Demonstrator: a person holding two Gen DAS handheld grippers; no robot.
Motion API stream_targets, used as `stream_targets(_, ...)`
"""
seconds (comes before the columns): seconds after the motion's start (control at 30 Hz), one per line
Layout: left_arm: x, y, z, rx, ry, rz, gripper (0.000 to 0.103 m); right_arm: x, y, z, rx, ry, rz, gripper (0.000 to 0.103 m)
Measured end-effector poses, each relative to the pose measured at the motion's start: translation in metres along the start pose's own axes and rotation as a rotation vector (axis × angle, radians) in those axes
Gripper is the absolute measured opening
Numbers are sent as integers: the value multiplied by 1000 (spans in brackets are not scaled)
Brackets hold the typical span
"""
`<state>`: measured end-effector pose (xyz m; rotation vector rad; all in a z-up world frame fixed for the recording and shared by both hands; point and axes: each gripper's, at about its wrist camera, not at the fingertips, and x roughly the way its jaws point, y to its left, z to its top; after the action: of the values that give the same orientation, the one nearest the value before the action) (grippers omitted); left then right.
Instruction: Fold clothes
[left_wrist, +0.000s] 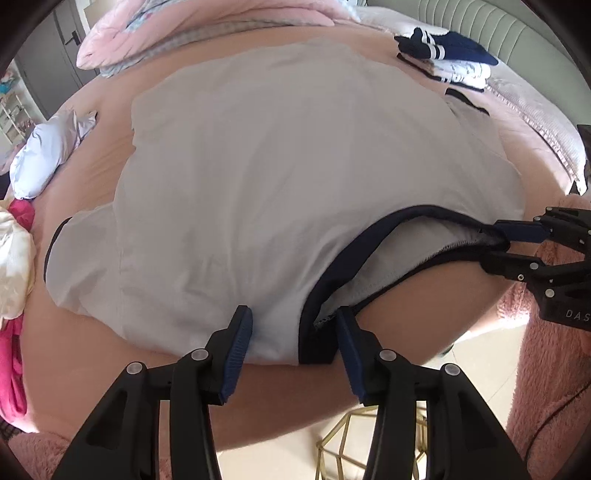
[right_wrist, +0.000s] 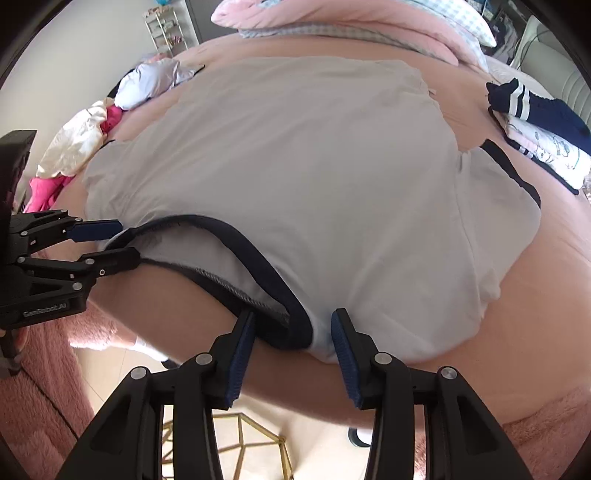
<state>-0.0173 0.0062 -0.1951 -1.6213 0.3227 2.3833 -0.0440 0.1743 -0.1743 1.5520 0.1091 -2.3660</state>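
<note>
Left gripper (left_wrist: 293, 345): jaws spread wide, the near hem of the white T-shirt (left_wrist: 280, 184) lying between the blue pads, one pad by the white shoulder cloth, the other by the navy collar (left_wrist: 351, 258); not closed on the fabric. Right gripper (right_wrist: 293, 347): jaws likewise spread, straddling the collar's other end and the white cloth beside it; no clamp made.

White T-shirt: spread flat on the pink bed (left_wrist: 110, 147), neck opening toward the near edge, navy-trimmed sleeves out to either side. Collar band gapes open, showing the inner stitching.

Other items:
- Stack of folded clothes (left_wrist: 447, 59), navy piece with white stripes on top, far right side of bed.
- Pink quilt (left_wrist: 177, 26), bunched at the far edge.
- Pale silvery garment (left_wrist: 44, 155), left of the shirt.
- Cream and bright pink clothes (left_wrist: 13, 266), heaped at the left edge.
- Gold wire frame (left_wrist: 365, 443), on the floor below the bed.
- Pink fluffy rug (left_wrist: 546, 350), on the floor.
</note>
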Motion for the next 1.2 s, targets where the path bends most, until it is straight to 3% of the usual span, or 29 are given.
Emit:
stream_targets(0.13, -7, 2, 8, -25, -27, -33, 44, -9, -6, -5, 28, -1, 27, 42)
stream_targets(0.27, -14, 5, 17, -50, -56, -68, 44, -28, -13, 3, 107, -87, 132, 42)
stream_targets(0.37, -13, 4, 24, -66, -65, -98, 44, -24, -15, 17, 119, -111, 98, 42)
stream_targets(0.43, 1, 4, 26, -74, -45, -113, 44, -6, -10, 20, 93, -64, 67, 42)
stream_targets(0.5, 10, -1, 22, -38, -11, -73, 44, 10, -9, 28, 51, -16, 39, 43)
stream_targets(0.67, 3, -8, 2, 5, 53, -112, 64, 1, -9, 13, 20, 24, 63, 43)
stream_targets(0.73, -4, -9, 1, 17, 39, -124, 64, -9, -18, 8, 52, 6, 92, 43)
stream_targets(0.83, -15, -4, 12, -46, -12, -188, 64, -32, -43, 10, 170, -53, 149, 43)
stream_targets(0.93, -28, -8, 36, -73, -101, -243, 64, -58, -78, 15, 265, -121, 56, 43)
stream_targets(1.07, -23, -35, 80, -38, -143, -296, 64, -68, -136, 24, 351, -142, -92, 43)
stream_targets(1.2, 15, -73, 122, -10, -122, -314, 60, -53, -184, 26, 446, -126, -109, 43)
